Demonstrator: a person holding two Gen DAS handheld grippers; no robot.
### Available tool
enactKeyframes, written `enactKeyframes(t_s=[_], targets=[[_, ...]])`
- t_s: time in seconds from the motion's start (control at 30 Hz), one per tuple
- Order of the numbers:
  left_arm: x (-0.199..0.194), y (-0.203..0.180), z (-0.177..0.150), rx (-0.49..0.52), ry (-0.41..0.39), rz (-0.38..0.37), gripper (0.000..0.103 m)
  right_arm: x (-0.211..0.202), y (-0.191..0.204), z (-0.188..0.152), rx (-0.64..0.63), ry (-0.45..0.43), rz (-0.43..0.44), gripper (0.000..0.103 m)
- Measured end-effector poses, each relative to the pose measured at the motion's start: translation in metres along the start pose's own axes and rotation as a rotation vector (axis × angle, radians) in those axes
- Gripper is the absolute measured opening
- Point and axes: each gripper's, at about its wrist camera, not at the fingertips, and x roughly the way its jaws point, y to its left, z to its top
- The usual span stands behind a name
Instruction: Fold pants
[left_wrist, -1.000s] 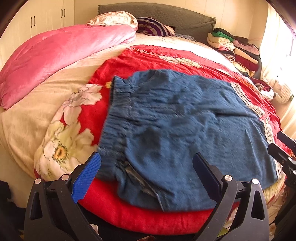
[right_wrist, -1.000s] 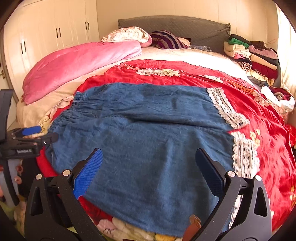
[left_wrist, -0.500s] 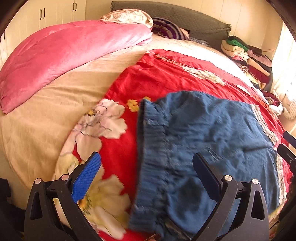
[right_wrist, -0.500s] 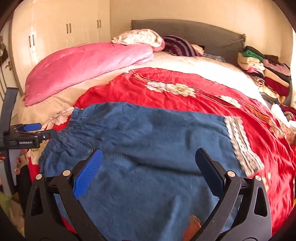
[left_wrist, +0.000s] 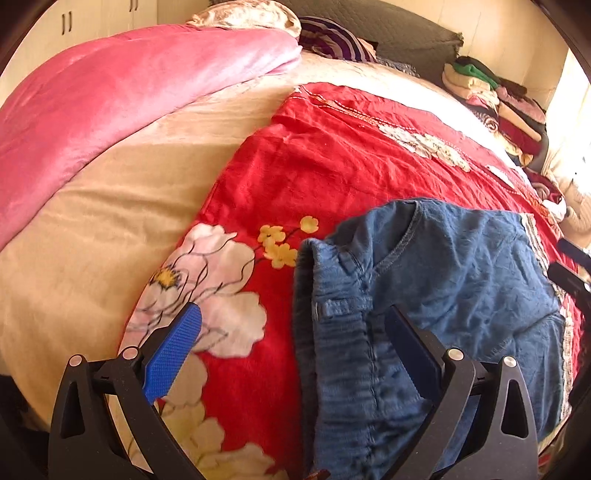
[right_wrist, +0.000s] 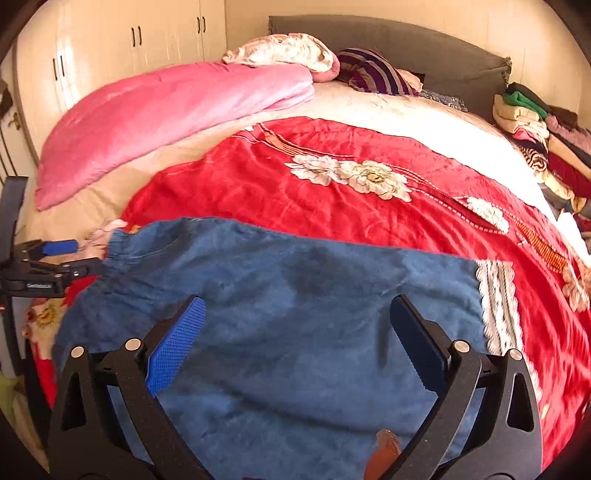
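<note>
Since the earlier frame, the left gripper (left_wrist: 291, 347) has been shifted left past the pants (left_wrist: 436, 295) waistband; both it and the right gripper (right_wrist: 295, 332) are held apart, empty, above the red blanket (right_wrist: 332, 199)

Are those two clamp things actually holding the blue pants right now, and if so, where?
Neither holds anything. The left gripper and the right gripper are both wide open above the pants, which lie flat on the red blanket, with no cloth between the fingers.
</note>
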Motion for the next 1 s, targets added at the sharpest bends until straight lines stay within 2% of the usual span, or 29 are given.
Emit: enactKeyframes(t_s=[0.27, 0.4, 0.53, 0.57, 0.6, 0.63, 0.7, 0.83, 1.0], targets=[[0.030, -0.002, 0.021, 0.033, 0.035, 0.008, 0.099, 0.032, -0.004, 0.022, -0.033, 0.034, 0.002, 0.095], [0.039, -0.004, 0.028, 0.039, 0.036, -0.038, 0.099, 0.049, 0.000, 0.033, -0.071, 0.045, 0.003, 0.095], [0.044, -0.009, 0.028, 0.076, 0.024, -0.032, 0.096, 0.066, 0.006, 0.040, -0.107, 0.072, 0.009, 0.095], [0.045, -0.009, 0.028, 0.080, 0.017, -0.043, 0.087, 0.070, 0.008, 0.042, -0.120, 0.076, 0.013, 0.095], [0.045, -0.010, 0.028, 0.079, 0.012, -0.071, 0.069, 0.074, 0.010, 0.043, -0.134, 0.078, 0.011, 0.095], [0.045, -0.011, 0.028, 0.077, 0.010, -0.102, 0.064, 0.077, 0.013, 0.043, -0.149, 0.080, 0.010, 0.095], [0.045, -0.013, 0.027, 0.081, 0.002, -0.122, 0.039, 0.084, 0.015, 0.044, -0.167, 0.089, 0.013, 0.095], [0.035, -0.016, 0.024, 0.090, -0.040, -0.139, 0.034, 0.096, 0.020, 0.045, -0.199, 0.101, 0.017, 0.095], [0.009, -0.011, 0.019, 0.077, -0.103, -0.188, 0.033, 0.101, 0.029, 0.043, -0.264, 0.092, 0.022, 0.095]])
